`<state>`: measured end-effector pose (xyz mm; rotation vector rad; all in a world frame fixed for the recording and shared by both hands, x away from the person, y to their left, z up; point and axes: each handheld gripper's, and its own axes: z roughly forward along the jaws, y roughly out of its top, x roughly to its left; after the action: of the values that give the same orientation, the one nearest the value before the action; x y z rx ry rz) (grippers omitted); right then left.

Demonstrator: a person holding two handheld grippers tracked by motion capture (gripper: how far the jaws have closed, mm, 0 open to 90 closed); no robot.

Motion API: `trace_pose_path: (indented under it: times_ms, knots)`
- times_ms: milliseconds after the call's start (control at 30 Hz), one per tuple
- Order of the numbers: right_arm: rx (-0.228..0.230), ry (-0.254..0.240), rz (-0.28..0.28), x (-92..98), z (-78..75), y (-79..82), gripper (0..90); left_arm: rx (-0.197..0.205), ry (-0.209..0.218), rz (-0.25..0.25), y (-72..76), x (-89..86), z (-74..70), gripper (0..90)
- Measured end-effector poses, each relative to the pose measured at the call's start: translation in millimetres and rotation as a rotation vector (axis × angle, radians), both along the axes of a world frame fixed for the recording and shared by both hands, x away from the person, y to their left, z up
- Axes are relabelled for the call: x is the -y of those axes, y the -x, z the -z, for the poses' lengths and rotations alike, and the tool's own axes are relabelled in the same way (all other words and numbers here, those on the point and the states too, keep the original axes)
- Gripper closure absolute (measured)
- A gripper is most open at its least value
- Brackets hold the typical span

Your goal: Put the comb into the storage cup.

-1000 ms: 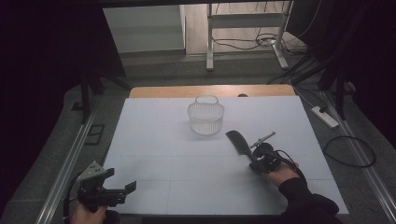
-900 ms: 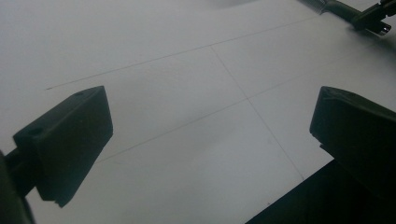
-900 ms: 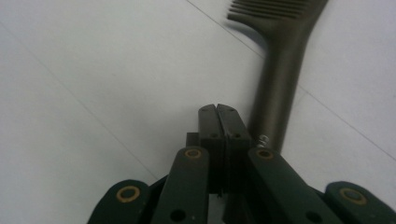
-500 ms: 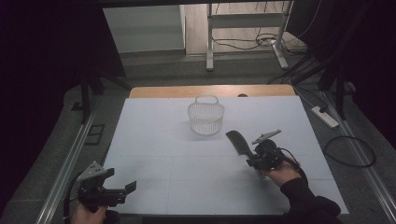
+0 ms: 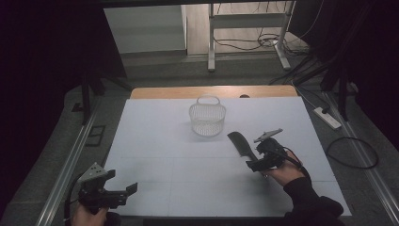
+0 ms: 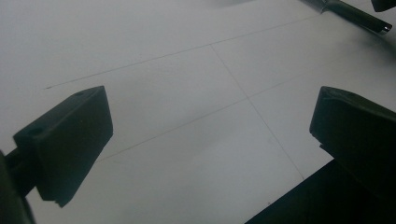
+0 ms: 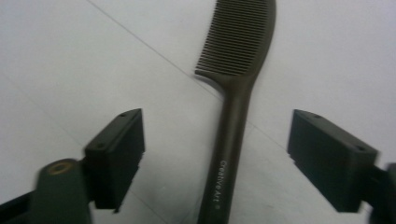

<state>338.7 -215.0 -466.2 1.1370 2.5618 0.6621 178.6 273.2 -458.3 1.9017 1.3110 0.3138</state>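
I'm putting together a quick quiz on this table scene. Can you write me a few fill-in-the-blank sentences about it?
1. The dark thing lying between the jaws of the right tool is a ____.
2. The white wire basket stands on the white table and holds ____.
3. The right tool's jaws, which have just been opening, stand apart from the comb's ____.
4. The left tool's jaws are ____.

Missing words: comb; nothing; handle; open

A white mesh basket (image 5: 207, 119) stands upright on the white table (image 5: 155, 141); a power strip (image 5: 328, 117) and cables (image 5: 350, 153) lie on the floor.
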Motion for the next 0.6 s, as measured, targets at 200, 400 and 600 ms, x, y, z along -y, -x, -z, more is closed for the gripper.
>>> trace_pose_path:
  times_ms: [200, 400, 600]
  knots:
    - [-0.009, -0.006, 0.013, 4.3, -1.0, -4.5, 10.0, -0.001, 0.0, 0.001, -0.1, 0.0, 0.0, 0.0]
    - [-0.004, -0.023, 0.044, 7.7, -0.5, -7.0, 3.6, -0.001, 0.001, 0.001, -0.2, -0.1, 0.1, 0.0]
    - [-0.004, -0.032, 0.054, 9.9, -1.8, -8.5, 0.0, 0.0, -0.002, 0.002, -0.1, 0.2, 0.0, 0.1]
